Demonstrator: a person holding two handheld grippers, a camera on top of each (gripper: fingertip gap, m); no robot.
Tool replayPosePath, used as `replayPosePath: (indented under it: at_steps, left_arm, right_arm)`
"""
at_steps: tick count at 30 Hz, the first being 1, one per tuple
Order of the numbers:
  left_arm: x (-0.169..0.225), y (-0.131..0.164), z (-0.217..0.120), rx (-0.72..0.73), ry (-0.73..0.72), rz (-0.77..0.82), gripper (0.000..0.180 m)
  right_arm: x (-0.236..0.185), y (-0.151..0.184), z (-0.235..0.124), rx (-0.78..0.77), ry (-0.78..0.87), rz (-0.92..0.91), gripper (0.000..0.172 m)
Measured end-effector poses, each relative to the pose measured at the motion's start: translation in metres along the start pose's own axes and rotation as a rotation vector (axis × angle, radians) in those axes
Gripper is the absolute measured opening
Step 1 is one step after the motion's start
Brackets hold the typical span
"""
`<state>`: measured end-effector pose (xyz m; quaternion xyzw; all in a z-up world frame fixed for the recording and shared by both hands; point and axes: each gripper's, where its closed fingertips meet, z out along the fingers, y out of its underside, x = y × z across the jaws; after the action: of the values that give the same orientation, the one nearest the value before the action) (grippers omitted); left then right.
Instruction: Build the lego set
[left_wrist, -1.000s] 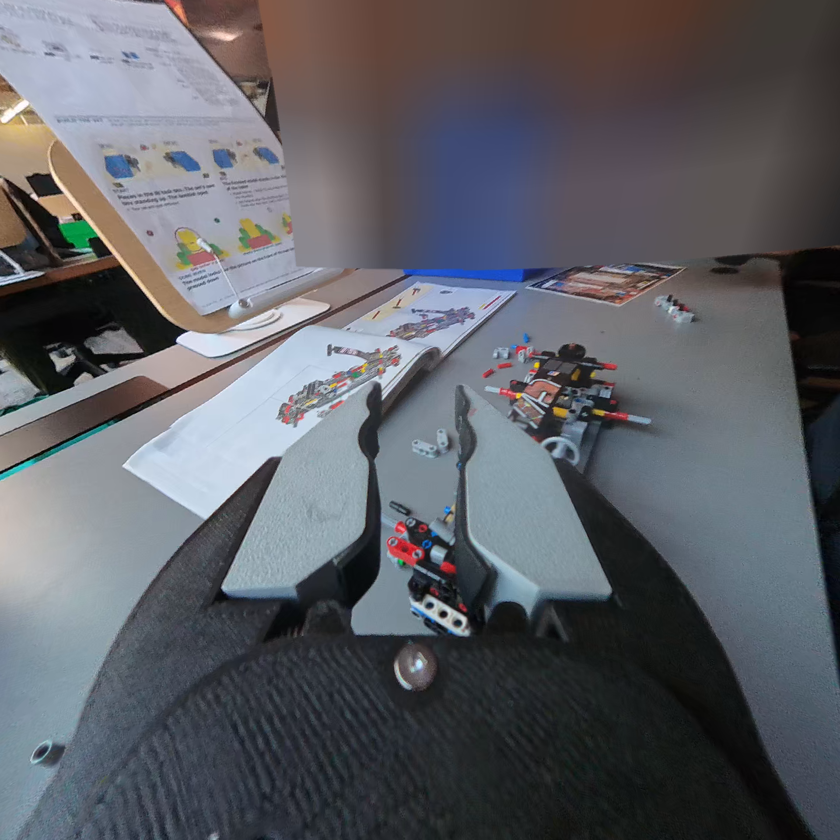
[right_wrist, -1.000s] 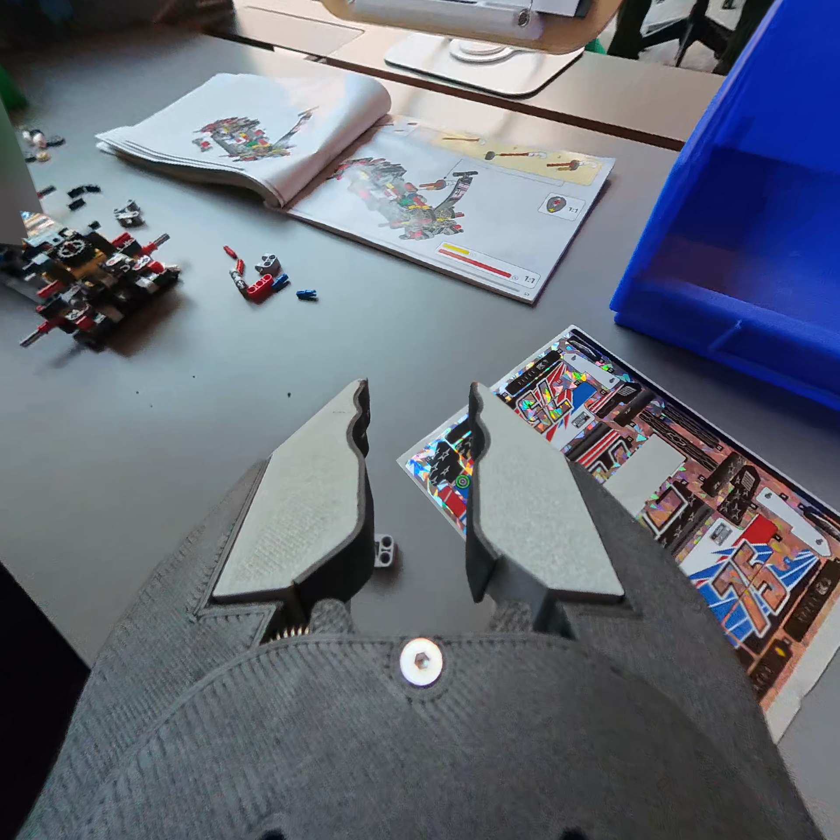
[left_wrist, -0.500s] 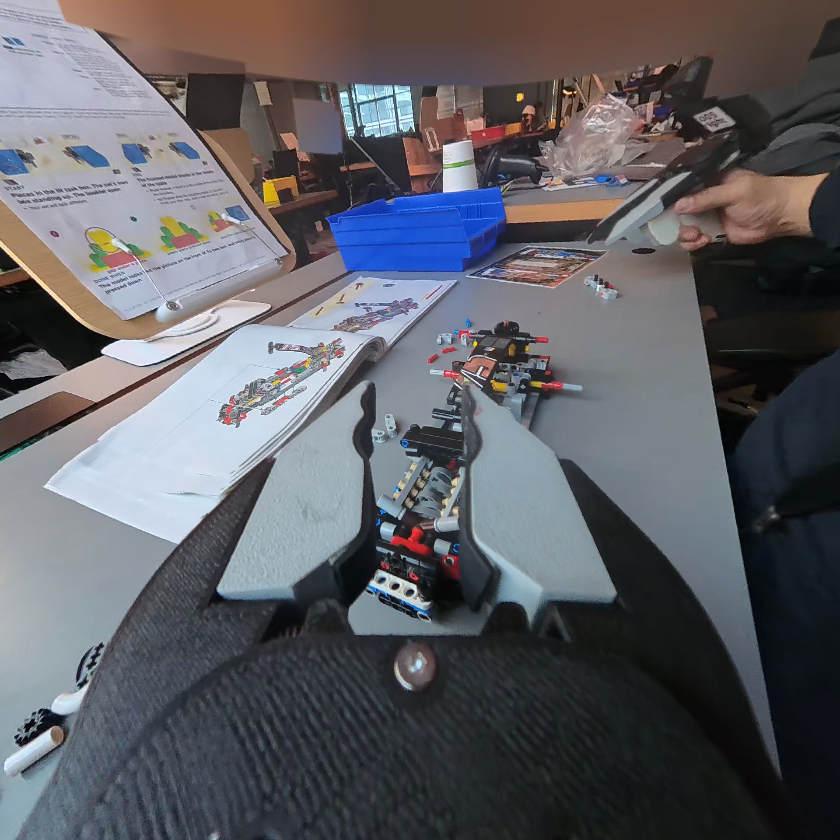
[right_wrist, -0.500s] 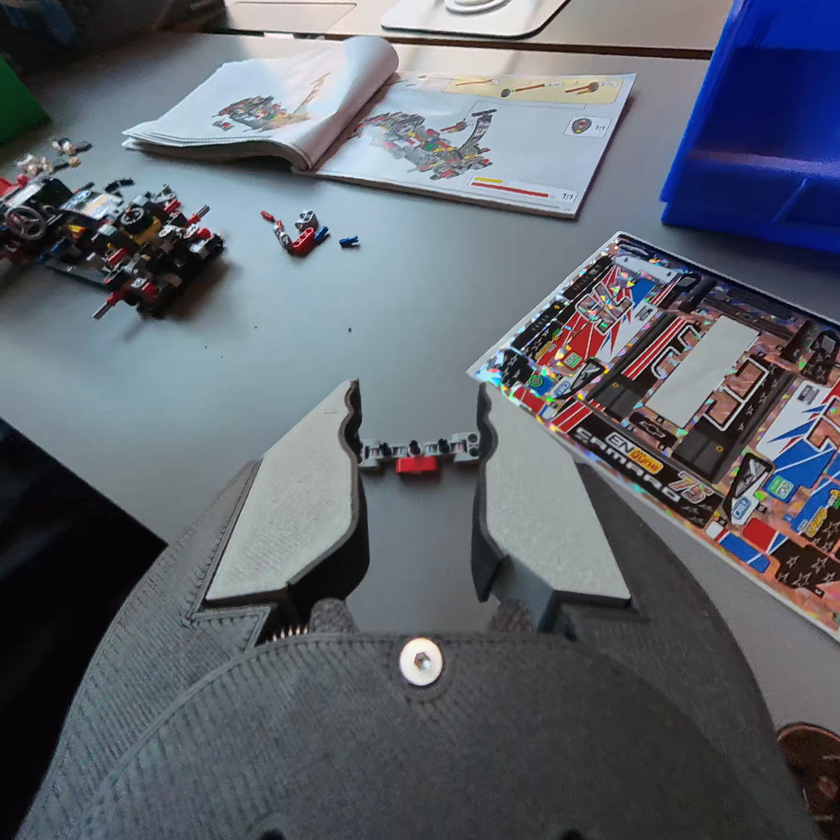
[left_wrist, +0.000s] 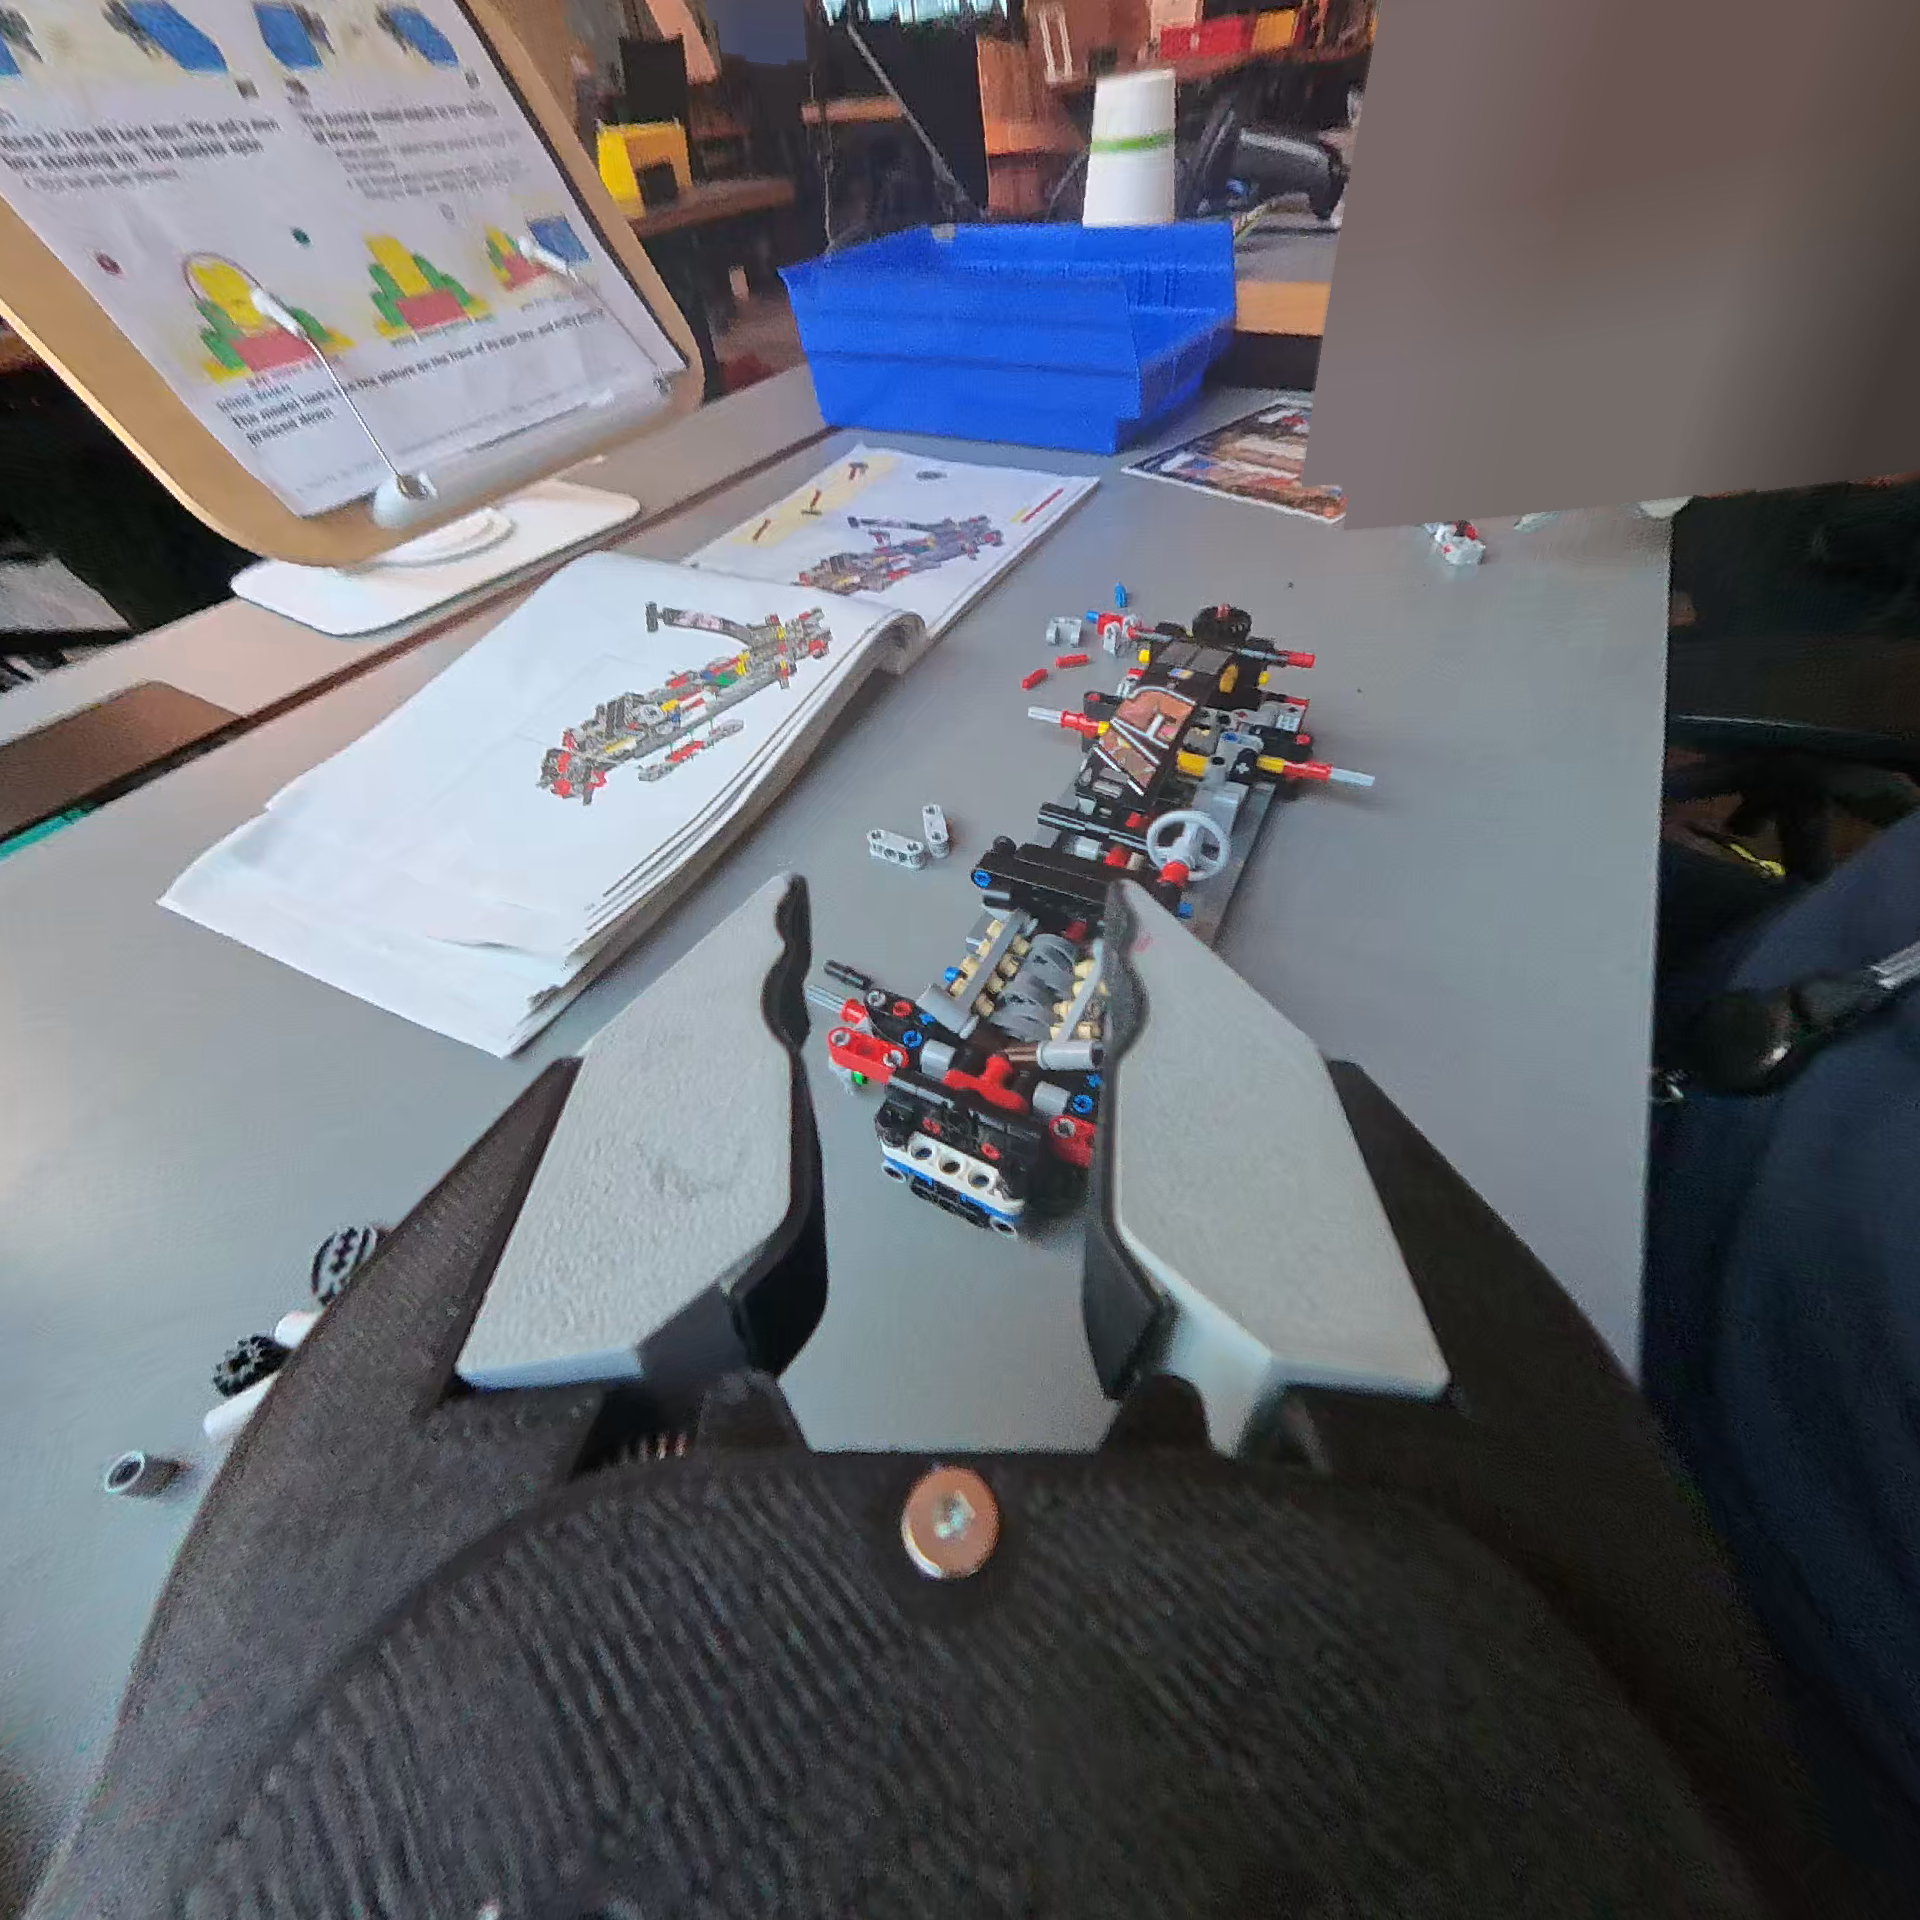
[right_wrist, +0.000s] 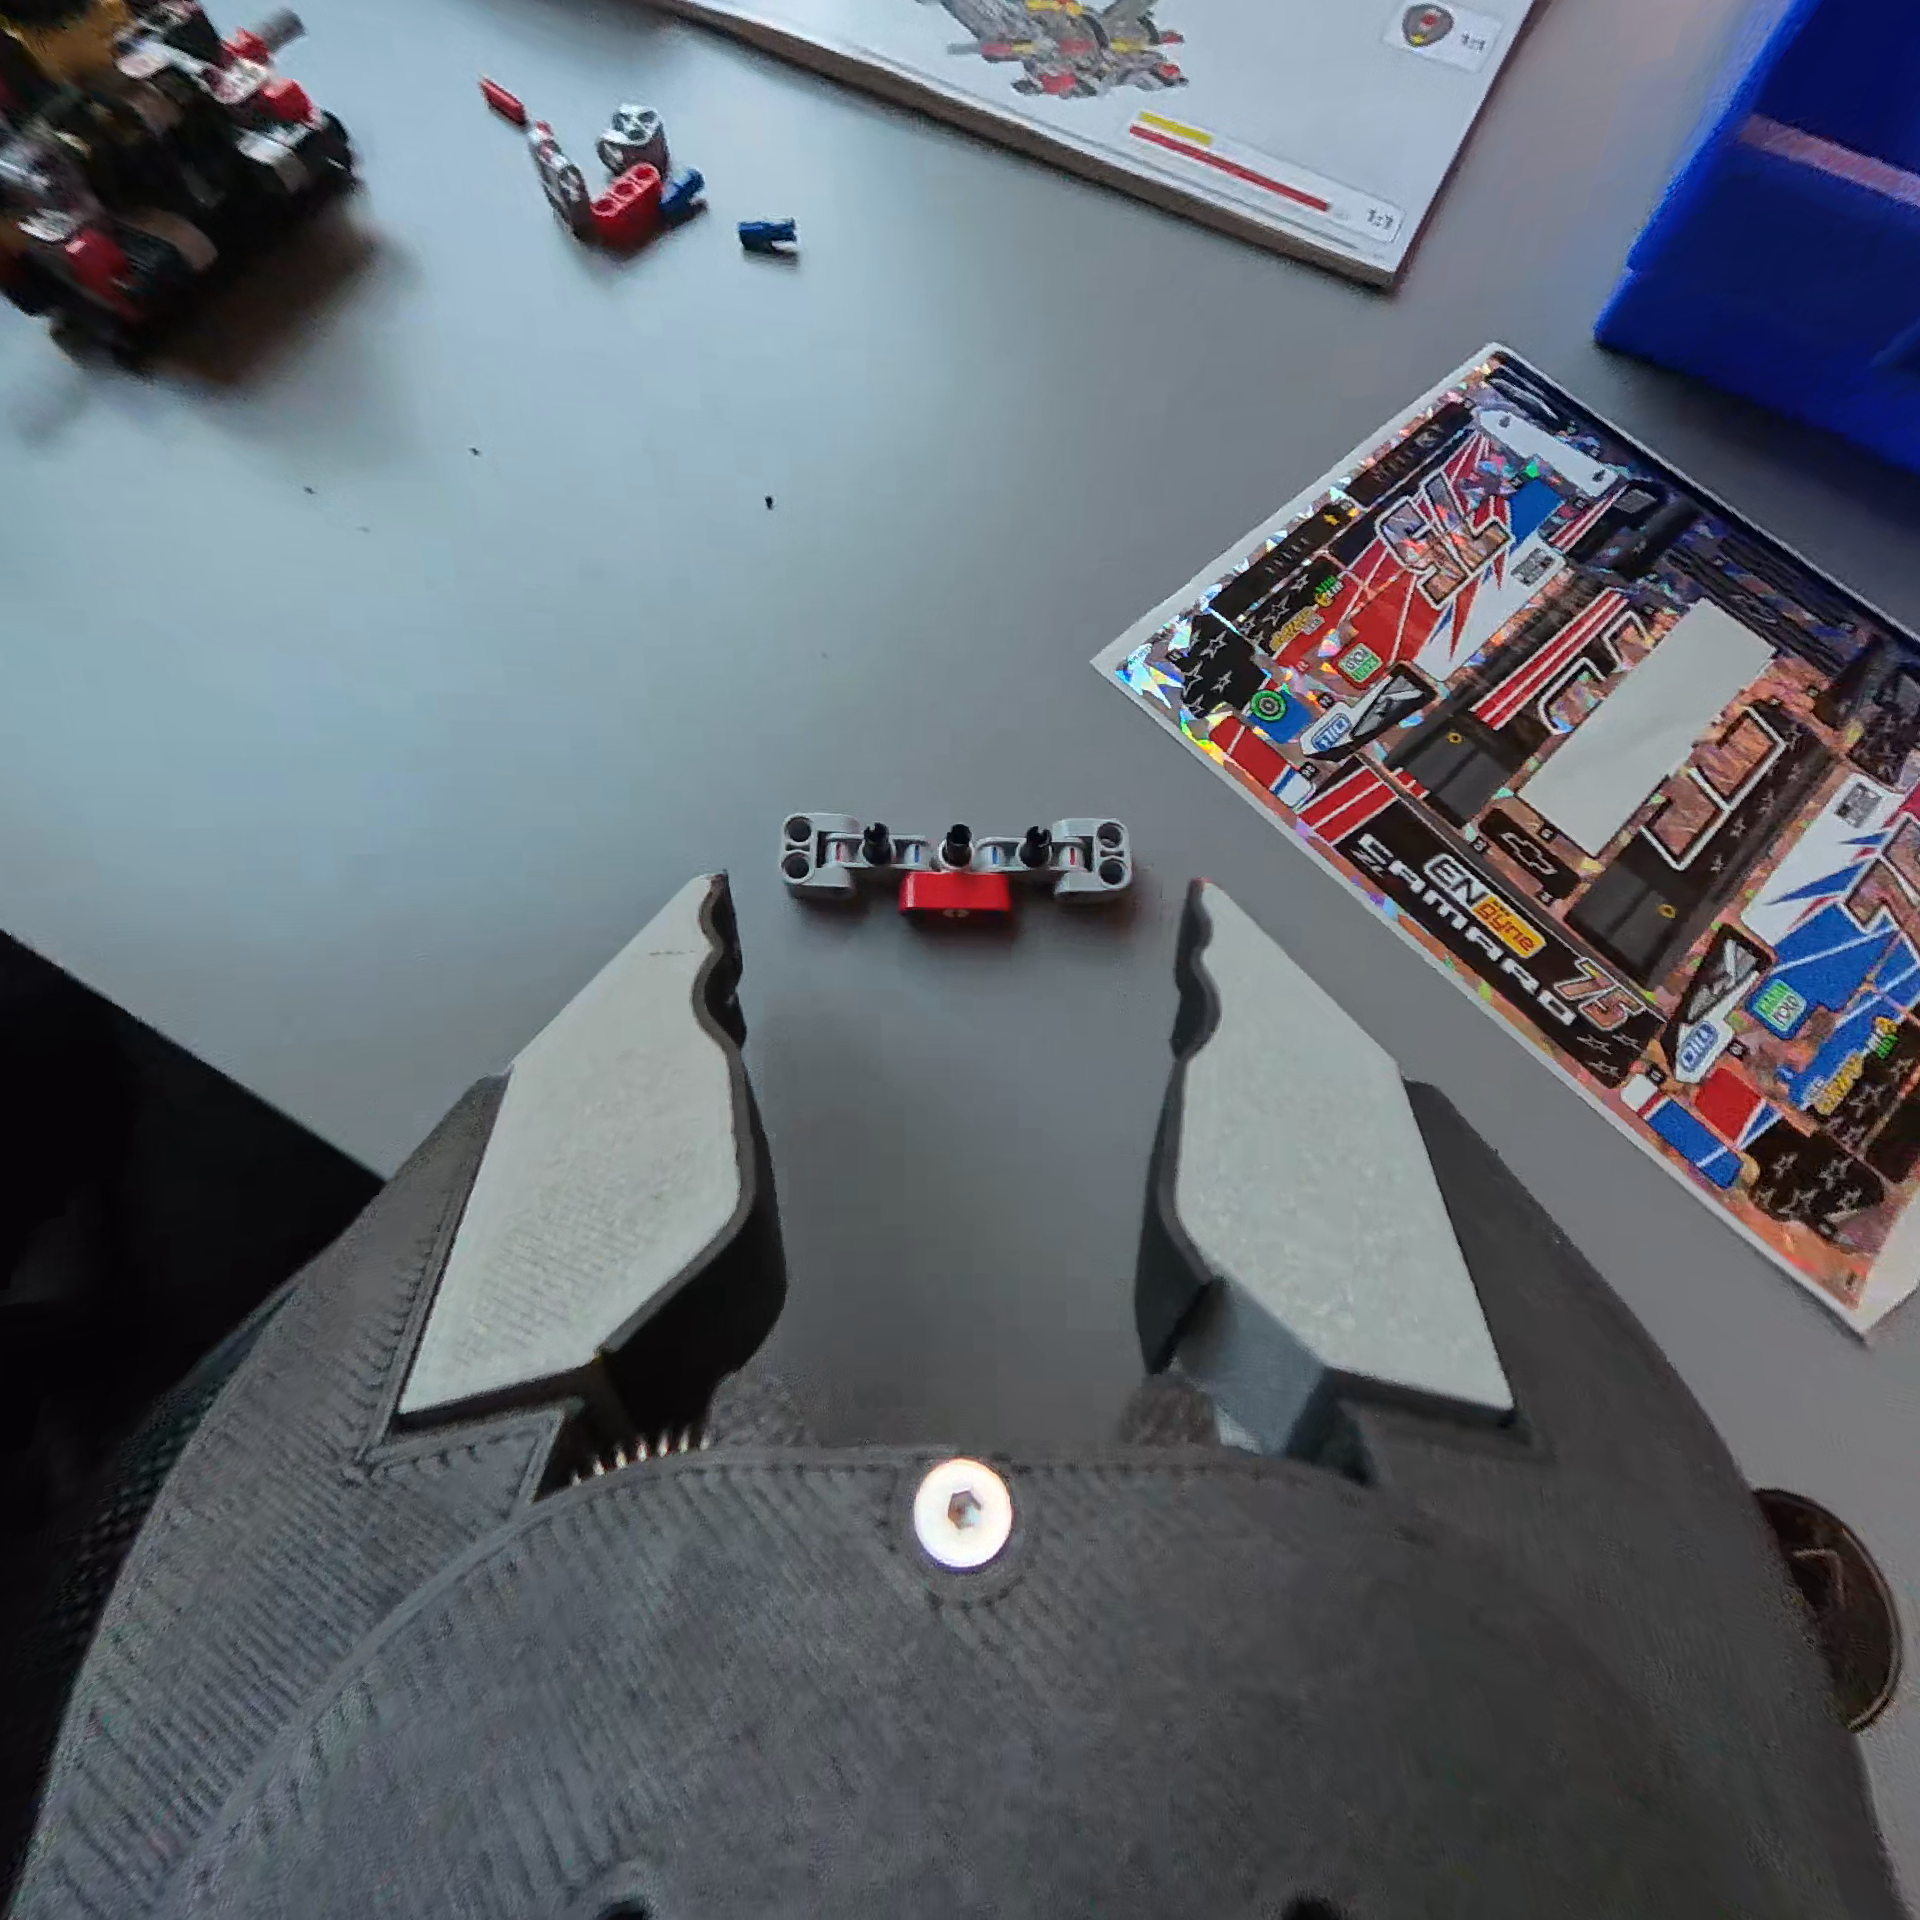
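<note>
In the left wrist view my left gripper (left_wrist: 954, 904) is open. The front end of a long black, grey and red brick-built car chassis (left_wrist: 1039, 997) lies on the grey table (left_wrist: 1455, 987) between its fingers. There is a clear gap at the left pad, and the right pad (left_wrist: 1127, 977) is close against the chassis. In the right wrist view my right gripper (right_wrist: 956, 888) is wide open and empty. A small grey and red assembly with three black pins (right_wrist: 956, 868) lies on the table just beyond its fingertips. The chassis also shows at the far left there (right_wrist: 156, 156).
An open instruction booklet (left_wrist: 582, 769) lies left of the chassis, with a blue bin (left_wrist: 1018, 322) and a tilted board holding a sheet (left_wrist: 312, 260) behind. Loose small parts (left_wrist: 909, 842) (right_wrist: 623, 177) are scattered. A shiny sticker sheet (right_wrist: 1558, 810) lies right of my right gripper. Left tips to right tips: about 45 cm.
My left jaws have opened off the chassis front end, which now rests on the table. My right jaws have widened, and the small assembly that lay between the tips now lies just ahead of them.
</note>
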<state>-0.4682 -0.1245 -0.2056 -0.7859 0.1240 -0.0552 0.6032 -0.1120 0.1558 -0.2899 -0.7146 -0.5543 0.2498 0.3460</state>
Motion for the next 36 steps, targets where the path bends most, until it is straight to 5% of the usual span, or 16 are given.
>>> replayPosePath:
  at_steps: [3,36]
  left_arm:
    - [0.002,-0.002,-0.004,-0.030,-0.001,-0.025,0.057]
    - [-0.001,0.040,0.006,-0.134,-0.053,-0.012,0.056]
  right_arm:
    - [0.000,0.008,0.011,-0.050,0.006,0.004,0.091]
    - [-0.022,-0.014,0.044,-0.074,-0.105,-0.085,0.074]
